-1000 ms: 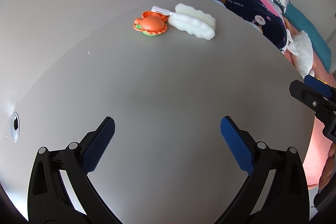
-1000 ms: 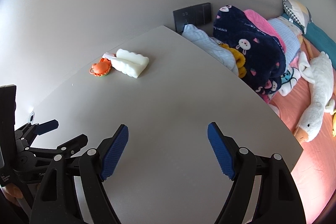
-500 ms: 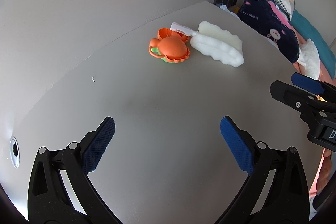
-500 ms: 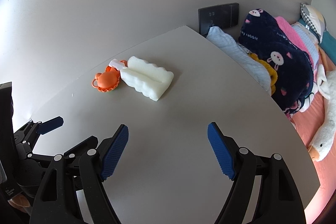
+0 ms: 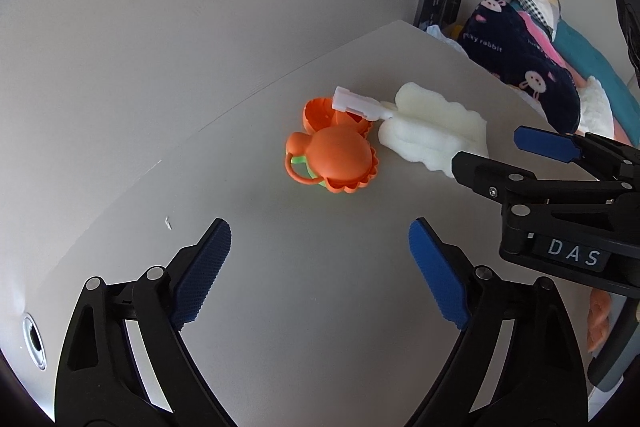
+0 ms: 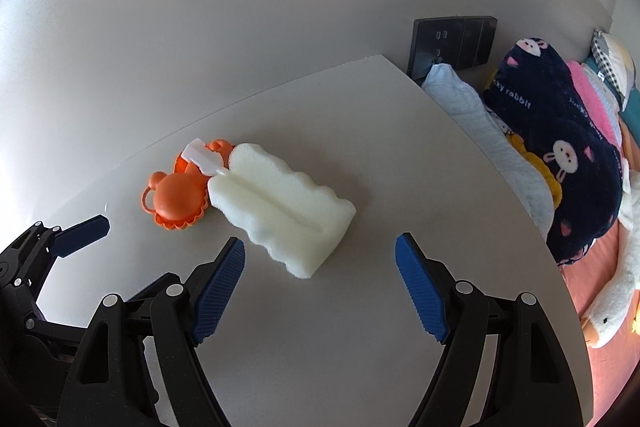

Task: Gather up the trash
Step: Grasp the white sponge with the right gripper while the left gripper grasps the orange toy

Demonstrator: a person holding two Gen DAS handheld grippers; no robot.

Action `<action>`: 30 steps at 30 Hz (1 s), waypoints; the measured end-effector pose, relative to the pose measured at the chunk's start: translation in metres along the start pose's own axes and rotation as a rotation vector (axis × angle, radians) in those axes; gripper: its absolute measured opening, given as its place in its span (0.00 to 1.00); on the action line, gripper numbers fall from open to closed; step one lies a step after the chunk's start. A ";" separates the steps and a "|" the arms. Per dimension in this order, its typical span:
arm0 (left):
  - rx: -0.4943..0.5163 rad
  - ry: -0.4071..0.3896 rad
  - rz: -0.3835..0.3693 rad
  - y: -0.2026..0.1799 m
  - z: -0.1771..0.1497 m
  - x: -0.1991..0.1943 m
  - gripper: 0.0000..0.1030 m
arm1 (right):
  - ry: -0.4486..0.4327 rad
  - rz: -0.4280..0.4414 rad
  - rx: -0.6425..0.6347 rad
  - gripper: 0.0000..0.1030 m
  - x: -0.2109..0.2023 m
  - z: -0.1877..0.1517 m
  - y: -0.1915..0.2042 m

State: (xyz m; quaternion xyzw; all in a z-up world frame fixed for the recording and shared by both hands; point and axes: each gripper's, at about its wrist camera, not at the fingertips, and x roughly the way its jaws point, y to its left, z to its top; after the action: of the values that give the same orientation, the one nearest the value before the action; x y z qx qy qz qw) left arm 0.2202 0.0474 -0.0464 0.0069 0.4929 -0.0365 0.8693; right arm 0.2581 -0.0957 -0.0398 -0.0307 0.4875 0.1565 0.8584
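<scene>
White foam sponge block [image 6: 282, 209] with wavy edges and a lengthwise groove, lying flat on the grey table [image 6: 360, 347]. In the right wrist view its long axis runs diagonally, from the far-left end beside the orange toy to the near-right end, which points toward the gap between the right tongs. A small white plastic piece [image 6: 202, 159] lies across the far end of the sponge and over the orange plastic toy [image 6: 178, 201]; the toy touches the sponge's far-left end.

Right gripper [image 6: 320, 287]: jaws released, wide apart, nothing between the pads; the sponge's near end lies just ahead of them, closer to the left pad. Left gripper [image 5: 320, 269]: jaws have just been closing slightly but stand open, with only bare table between them; the orange toy [image 5: 332, 159] lies ahead of them and the sponge [image 5: 434, 135] ahead to the right, both apart from the pads.

Beyond the table's right edge: a navy rabbit-print blanket [image 6: 560, 155] and a white plush duck [image 6: 624, 267] on a bed.
</scene>
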 end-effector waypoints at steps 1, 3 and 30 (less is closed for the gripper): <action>-0.001 0.001 -0.008 0.001 0.002 0.002 0.83 | 0.004 -0.005 -0.012 0.76 0.004 0.002 0.001; 0.000 0.000 -0.012 0.002 0.007 0.005 0.81 | 0.010 -0.010 -0.029 0.76 0.009 0.007 0.004; 0.052 -0.018 -0.020 0.008 0.039 0.036 0.53 | 0.049 0.060 0.004 0.29 0.016 0.029 -0.005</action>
State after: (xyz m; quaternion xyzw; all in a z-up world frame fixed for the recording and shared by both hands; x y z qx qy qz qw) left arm 0.2725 0.0515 -0.0577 0.0243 0.4841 -0.0584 0.8727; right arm 0.2914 -0.0905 -0.0389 -0.0183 0.5095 0.1802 0.8412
